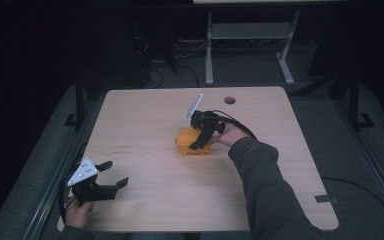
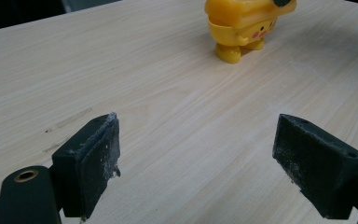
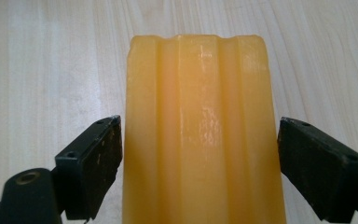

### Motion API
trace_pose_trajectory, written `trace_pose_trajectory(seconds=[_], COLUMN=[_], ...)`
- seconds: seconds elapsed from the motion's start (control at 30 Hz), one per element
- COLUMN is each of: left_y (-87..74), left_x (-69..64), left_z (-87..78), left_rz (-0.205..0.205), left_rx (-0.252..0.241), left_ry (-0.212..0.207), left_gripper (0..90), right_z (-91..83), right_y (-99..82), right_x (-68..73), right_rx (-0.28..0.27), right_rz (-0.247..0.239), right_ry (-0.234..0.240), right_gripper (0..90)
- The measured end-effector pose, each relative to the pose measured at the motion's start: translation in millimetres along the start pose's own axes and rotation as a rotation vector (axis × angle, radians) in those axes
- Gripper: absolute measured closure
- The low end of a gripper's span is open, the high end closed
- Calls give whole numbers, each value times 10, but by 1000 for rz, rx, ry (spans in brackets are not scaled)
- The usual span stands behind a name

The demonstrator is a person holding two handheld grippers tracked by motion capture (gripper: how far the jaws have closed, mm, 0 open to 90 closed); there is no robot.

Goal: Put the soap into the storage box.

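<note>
Pale wooden table [image 1: 145, 120] in a dark room; right gripper [image 3: 200, 154] straddles yellow toy [image 3: 200, 140], jaws released.

We look down and forward from a fixed high camera above the person's side of the wooden table [image 1: 145, 115], seeing its whole top and the dark floor beyond. Our left gripper view sits low near the table's near-left edge, looking across the boards at a yellow toy [image 2: 244, 25] some way off. Our right gripper view looks steeply down, very close to that toy [image 3: 203, 135]. All three views share the toy [image 1: 192, 141] and the tabletop.
</note>
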State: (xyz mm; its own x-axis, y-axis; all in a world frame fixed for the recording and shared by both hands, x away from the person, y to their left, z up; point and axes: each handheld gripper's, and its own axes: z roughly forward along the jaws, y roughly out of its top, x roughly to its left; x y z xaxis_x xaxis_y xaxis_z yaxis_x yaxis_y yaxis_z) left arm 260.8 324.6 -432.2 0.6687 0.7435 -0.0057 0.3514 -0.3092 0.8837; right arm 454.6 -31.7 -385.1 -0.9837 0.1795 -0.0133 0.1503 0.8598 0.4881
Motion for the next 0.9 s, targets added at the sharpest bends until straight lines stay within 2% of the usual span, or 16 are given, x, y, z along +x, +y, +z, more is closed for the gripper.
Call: trace_pose_trajectory(seconds=[0.27,0.33,0.43,0.67,0.73,0.9], left_y=[-1,-3,-2,-4,-3,-3], left_x=[-4,-11,-9,-12,-14,-14], left_z=[1,6,5,11,18,21], left_rz=[3,-4,1,6,-2,2], left_rx=[5,-1,6,8,4,8], left_ry=[-1,0,1,3,3,3], left_gripper=[143,143,143,143,143,143], right_z=[-137,-176,-263,-355,-388,-432], right_y=[-53,-79,-154,-238,-263,-357], right_x=[29,32,37,62,69,90], right_rx=[-35,-33,-59,-72,-92,-99], right_rz=[14,17,29,45,41,67], right_ry=[-20,-26,-38,-41,-46,-45], right_gripper=[148,148,148,150,150,150])
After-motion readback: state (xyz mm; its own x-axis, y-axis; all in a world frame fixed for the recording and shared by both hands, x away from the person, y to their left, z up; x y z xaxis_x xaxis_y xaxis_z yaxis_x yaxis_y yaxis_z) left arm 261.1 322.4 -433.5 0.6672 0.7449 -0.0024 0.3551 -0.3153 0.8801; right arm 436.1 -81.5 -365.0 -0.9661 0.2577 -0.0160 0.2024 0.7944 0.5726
